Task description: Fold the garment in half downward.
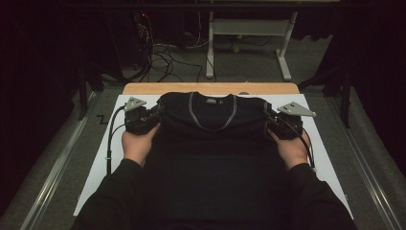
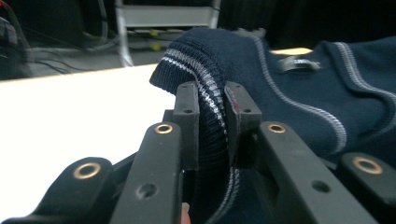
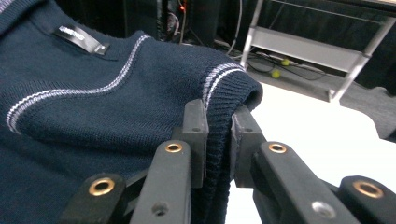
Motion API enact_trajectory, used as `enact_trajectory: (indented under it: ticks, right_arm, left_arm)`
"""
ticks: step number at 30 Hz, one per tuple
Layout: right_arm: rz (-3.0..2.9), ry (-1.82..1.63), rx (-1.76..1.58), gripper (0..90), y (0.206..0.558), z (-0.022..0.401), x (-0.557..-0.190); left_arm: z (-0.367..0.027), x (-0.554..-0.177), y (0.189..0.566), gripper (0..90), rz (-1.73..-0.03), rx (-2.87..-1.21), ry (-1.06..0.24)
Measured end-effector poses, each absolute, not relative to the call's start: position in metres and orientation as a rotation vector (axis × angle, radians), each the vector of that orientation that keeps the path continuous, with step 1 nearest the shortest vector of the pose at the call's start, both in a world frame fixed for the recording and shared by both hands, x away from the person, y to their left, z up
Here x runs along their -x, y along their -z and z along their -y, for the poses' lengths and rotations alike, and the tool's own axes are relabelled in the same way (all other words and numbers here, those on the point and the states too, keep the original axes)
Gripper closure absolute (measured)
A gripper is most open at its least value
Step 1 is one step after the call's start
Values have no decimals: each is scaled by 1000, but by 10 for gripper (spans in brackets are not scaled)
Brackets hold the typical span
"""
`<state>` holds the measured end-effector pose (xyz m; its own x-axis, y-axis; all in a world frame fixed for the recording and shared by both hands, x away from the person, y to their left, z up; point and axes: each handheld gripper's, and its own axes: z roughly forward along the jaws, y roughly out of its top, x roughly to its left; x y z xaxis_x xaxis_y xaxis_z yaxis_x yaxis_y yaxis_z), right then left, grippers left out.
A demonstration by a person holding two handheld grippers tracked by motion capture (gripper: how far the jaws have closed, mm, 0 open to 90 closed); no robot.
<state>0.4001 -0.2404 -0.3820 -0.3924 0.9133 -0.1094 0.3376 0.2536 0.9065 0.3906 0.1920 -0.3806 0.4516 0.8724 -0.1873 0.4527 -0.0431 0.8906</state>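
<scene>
A dark navy knitted sweater (image 1: pixel 210 139) with a grey-striped V-neck lies spread on the white table top (image 1: pixel 330 163), its collar at the far side. My left gripper (image 1: pixel 155 115) is shut on the sweater's left shoulder edge, where the ribbed, grey-striped knit (image 2: pixel 211 135) is pinched between both pads. At the other shoulder my right gripper (image 1: pixel 267 119) is shut on the ribbed edge (image 3: pixel 219 140). Both pinched edges are raised off the table. A small black label (image 3: pixel 80 38) sits inside the collar.
A wooden strip (image 1: pixel 210 88) borders the table's far edge. Beyond it stand a white metal frame (image 1: pixel 249 28) and loose cables (image 1: pixel 163 57) on the floor. Metal rails (image 1: pixel 52 167) run along both sides of the table. The person's dark sleeves (image 1: pixel 115 196) enter from below.
</scene>
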Motion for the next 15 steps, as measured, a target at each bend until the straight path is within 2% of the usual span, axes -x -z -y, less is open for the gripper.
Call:
enact_trajectory:
  ticks: [7,15]
  right_arm:
    - [-1880,-1156,-1106,801,397,248,-365]
    - [-1912,-1171,-1095,801,424,254,-331]
  left_arm:
    - [-195,-353,397,733,-1090,-1744,-507]
    - [-197,-325,428,732,-1083,-1794,-468]
